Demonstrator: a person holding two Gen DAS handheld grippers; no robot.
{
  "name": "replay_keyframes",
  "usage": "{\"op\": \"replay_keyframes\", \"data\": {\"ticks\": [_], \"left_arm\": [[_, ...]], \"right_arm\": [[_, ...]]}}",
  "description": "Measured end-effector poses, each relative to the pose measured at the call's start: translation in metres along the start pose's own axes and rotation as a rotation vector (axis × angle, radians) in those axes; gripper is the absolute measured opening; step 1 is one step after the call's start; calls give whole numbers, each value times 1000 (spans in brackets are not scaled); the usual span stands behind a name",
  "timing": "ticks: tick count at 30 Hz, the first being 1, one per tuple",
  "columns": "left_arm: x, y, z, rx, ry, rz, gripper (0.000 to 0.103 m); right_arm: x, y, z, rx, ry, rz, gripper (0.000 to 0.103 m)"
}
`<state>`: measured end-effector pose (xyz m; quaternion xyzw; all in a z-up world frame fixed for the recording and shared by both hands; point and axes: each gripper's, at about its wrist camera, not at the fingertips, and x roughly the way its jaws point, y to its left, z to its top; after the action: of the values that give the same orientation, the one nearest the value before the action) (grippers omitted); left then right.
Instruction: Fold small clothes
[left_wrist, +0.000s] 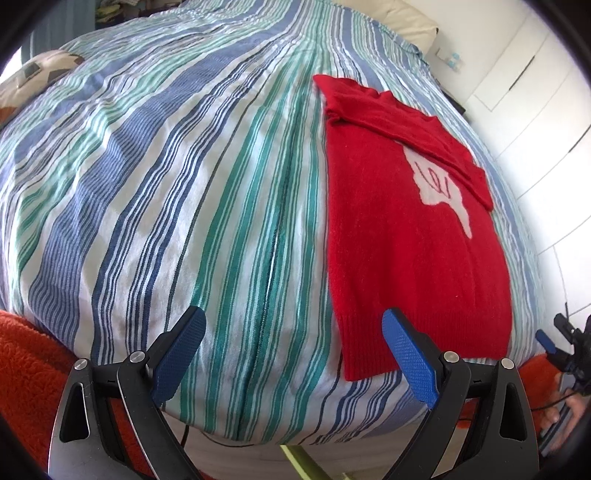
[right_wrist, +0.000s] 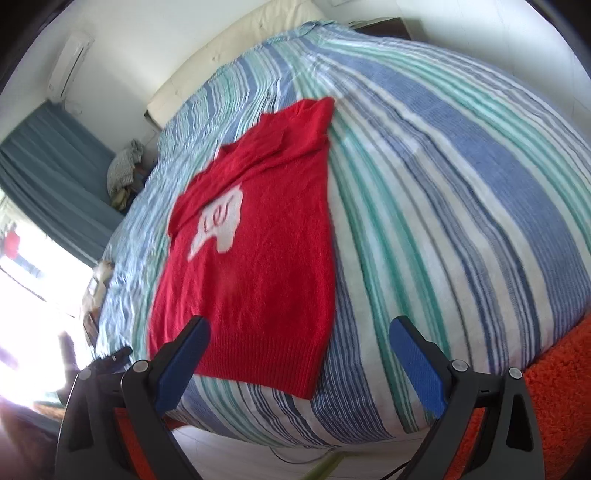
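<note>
Red sweater (left_wrist: 402, 236) lies lengthwise, hem toward grippers

sweater (left_wrist: 417, 236) on bed (left_wrist: 184, 184) – right side

red sweater (left_wrist: 413, 236), blue-green striped bedcover (left_wrist: 166, 184)
</note>
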<state>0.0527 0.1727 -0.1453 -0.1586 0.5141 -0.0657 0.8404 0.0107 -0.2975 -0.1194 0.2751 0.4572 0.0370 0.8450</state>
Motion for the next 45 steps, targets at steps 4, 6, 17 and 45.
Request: {"op": "replay_keyframes", "data": {"ticks": [4, 6, 17, 45], "left_arm": [[6, -4, -2, -1, 42, -86, 96], [13, -15, -4, 28, 71, -107, 91], [43, -61, -17, 190, 202, -73, 5], [158, -116, 315, 61, -96, -61, 5]], "right_arm": [[0, -15, 2, 101, 69, 61, 97], [9, -17, -6, 134, 143, 117, 97], [83, 10, -30, 6, 389, 47, 24], [209, 87, 287, -183, -109, -51, 5]]}}
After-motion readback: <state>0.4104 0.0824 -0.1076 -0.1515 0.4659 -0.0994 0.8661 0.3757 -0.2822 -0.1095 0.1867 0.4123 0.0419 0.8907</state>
